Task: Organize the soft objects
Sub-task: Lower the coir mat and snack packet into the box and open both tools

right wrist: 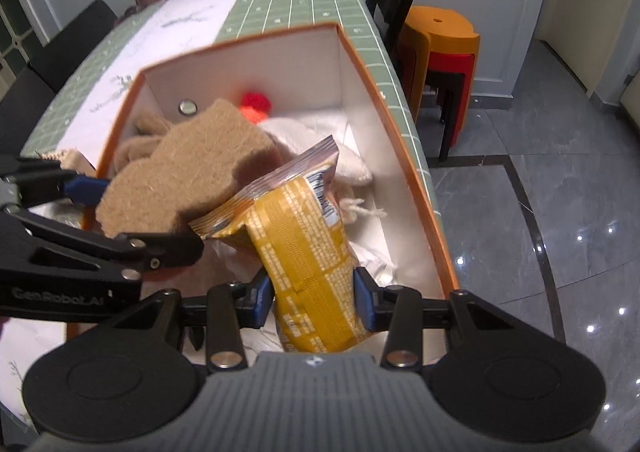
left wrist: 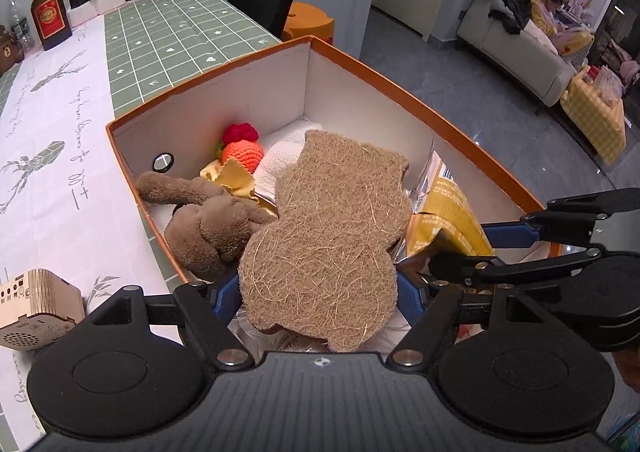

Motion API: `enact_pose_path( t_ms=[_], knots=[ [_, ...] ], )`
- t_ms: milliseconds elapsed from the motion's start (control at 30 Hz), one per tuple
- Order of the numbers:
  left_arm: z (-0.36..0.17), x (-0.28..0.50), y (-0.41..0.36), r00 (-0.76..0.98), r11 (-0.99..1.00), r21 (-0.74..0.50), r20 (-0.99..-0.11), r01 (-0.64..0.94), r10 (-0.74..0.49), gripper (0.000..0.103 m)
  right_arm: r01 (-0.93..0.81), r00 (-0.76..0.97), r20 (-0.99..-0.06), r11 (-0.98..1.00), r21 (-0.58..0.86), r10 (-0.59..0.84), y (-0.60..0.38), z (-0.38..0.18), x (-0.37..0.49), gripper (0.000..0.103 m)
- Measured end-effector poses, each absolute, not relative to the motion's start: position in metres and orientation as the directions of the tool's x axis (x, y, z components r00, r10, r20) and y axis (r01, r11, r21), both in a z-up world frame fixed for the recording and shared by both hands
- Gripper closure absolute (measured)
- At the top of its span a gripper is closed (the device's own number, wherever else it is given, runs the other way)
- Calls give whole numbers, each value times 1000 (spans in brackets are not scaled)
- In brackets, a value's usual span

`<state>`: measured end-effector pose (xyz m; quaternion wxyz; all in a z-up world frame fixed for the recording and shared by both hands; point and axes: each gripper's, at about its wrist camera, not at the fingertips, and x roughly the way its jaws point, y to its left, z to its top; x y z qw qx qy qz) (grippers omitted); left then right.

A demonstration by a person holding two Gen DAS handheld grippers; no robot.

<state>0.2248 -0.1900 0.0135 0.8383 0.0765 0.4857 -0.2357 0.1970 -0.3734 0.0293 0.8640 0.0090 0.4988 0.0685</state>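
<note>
**Inspector A:** Both grippers are working over the orange-rimmed cardboard box with white inner walls (left wrist: 400,87), which is sitting on the bench covered in green grid cloth (left wrist: 172,35). The left gripper (left wrist: 318,298) is holding a tan, coarse-fibre scouring pad cut in a bear outline (left wrist: 328,228), jaws clamped on its lower lobe. The right gripper (right wrist: 314,294) is gripping a yellow foil snack packet (right wrist: 308,244), jaws pressed against both its flanks. I am judging this to be the placing step: both items are hanging over the box interior, not yet released.

**Inspector B:** Agreed. The next move is calling for lowering each item into free floor space and parting the jaws. The packet's crimped end is lying just under the pad's edge, so one should be going down first to avoid tangling.

**Inspector A:** And the differences between views?

**Inspector B:** The left wrist view, at centre left, is showing a brown plush toy (left wrist: 208,228), an orange and red crocheted fruit (left wrist: 242,149) and a yellow pinked-edge cloth (left wrist: 236,179), largely masked by the pad in the other view. The right wrist view is showing the white cloth bundle with a corded fringe (right wrist: 344,159) at centre right, plus bare box floor beside it, which the left view is mostly hiding.
</note>
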Motion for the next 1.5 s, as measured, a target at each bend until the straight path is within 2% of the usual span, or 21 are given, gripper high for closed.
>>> enact_pose_path(
  t_ms=[200,300,433,533,700,900,1267,1500],
  knots=[
    [10,223,-196,392,858,-74,-867,508,-307,15,-155,475,-877,988,1,75,-365,23,196,60],
    [12,229,-191,361,853,-129,-866,505,-345,13,-173,482,-874,984,-32,56,-363,26,198,59],
    [21,229,-183,362,841,-144,-856,521,-370,9,-196,514,-856,979,-49,60,-360,39,190,48],
    [30,224,-175,394,838,-146,-831,526,-392,10,-201,544,-837,977,-66,56,-357,50,185,47],
    [34,221,-169,421,837,-165,-803,522,-421,15,-204,580,-811,977,-58,73,-353,63,180,47],
    [28,221,-177,417,841,-115,-828,529,-376,17,-219,571,-819,971,-91,52,-346,61,182,64],
    [8,227,-199,348,812,-44,-889,582,-298,18,-217,519,-854,972,-91,36,-355,52,193,64],
    [5,225,-204,358,804,-4,-894,595,-269,17,-235,502,-864,965,-113,21,-351,45,201,64]
  ],
)
